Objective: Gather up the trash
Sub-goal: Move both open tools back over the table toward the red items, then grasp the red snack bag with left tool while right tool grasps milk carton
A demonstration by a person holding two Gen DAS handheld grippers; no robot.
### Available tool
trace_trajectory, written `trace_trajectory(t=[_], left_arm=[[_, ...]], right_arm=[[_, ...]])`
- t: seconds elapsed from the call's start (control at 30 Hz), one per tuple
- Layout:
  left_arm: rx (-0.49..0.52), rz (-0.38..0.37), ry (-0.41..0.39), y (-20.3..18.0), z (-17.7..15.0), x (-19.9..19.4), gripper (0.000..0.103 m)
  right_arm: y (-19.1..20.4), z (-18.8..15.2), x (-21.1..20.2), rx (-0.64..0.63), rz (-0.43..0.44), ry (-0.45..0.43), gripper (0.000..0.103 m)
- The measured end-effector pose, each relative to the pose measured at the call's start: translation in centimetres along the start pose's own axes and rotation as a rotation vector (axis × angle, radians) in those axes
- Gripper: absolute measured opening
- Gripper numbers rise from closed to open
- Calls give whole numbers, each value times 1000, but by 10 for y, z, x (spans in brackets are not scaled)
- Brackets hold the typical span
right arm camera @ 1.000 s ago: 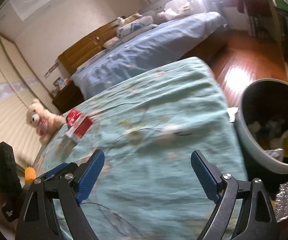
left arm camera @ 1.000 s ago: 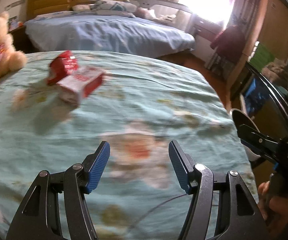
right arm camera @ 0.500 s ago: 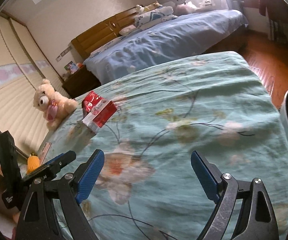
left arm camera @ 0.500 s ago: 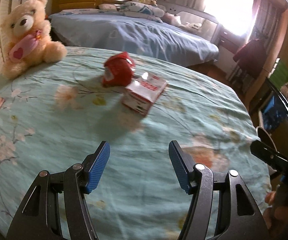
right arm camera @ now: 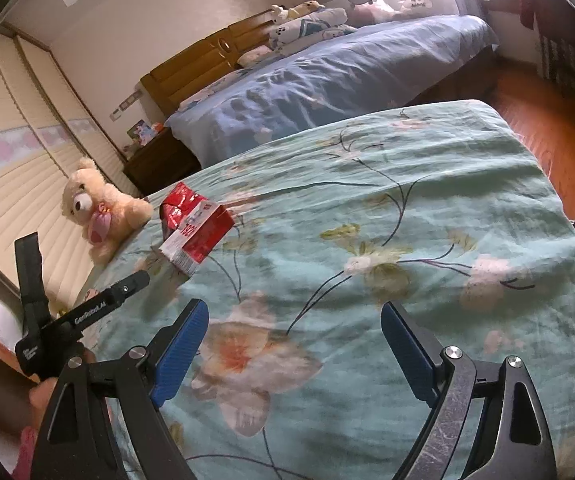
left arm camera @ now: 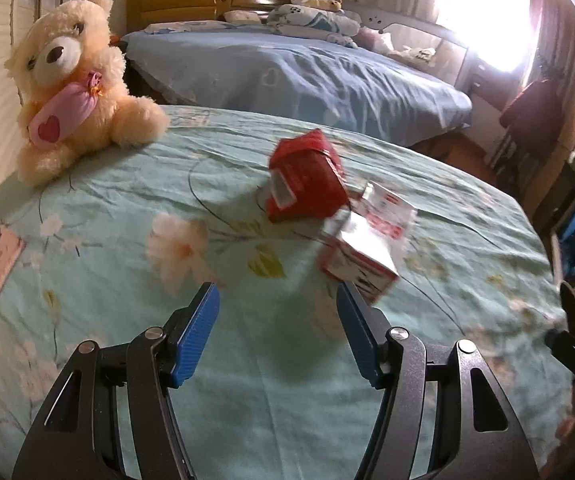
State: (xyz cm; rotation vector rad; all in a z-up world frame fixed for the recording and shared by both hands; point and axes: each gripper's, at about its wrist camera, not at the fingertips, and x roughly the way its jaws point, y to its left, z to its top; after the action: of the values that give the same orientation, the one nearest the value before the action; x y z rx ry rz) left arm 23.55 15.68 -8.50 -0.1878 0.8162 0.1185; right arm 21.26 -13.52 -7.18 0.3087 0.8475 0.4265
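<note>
red: two cartons point(left arm camera: 307, 184) point(left arm camera: 367, 248), one teddy bear point(left arm camera: 75, 80).

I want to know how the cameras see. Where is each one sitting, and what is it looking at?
Left wrist: sits on the left tongs, open, looking over the teal bedspread at the red wrapper, carton and teddy bear.
Right wrist: sits on the right tongs, open, facing the same bed from farther off; the left tongs and fingers show at left.
Both share the wrapper, carton, bear and blue bed.
</note>
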Motion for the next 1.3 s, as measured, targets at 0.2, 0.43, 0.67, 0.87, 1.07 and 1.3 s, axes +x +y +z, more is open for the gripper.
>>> trace_trajectory(t=[0.2, 0.43, 0.67, 0.87, 1.07, 1.3], left_arm=[[-9, 11, 26, 5, 15, 23, 62], [30, -73, 49, -24, 19, 31, 61], [84, -99, 29, -45, 16, 25, 62], [-22, -81, 39, -16, 35, 39, 62], [6, -62, -7, -21, 56, 50, 61], [46, -61, -3, -18, 58, 62, 28]], right_arm=[[-4, 6, 9, 13, 0, 6, 90], [-13, 15, 14, 42, -8, -1, 89], [-15, 24, 22, 48, -11, 3, 89], [-4, 27, 34, 24, 12, 17, 89], [5, 28, 45, 9, 25, 33, 89], [19, 34, 53, -32, 43, 38, 89]])
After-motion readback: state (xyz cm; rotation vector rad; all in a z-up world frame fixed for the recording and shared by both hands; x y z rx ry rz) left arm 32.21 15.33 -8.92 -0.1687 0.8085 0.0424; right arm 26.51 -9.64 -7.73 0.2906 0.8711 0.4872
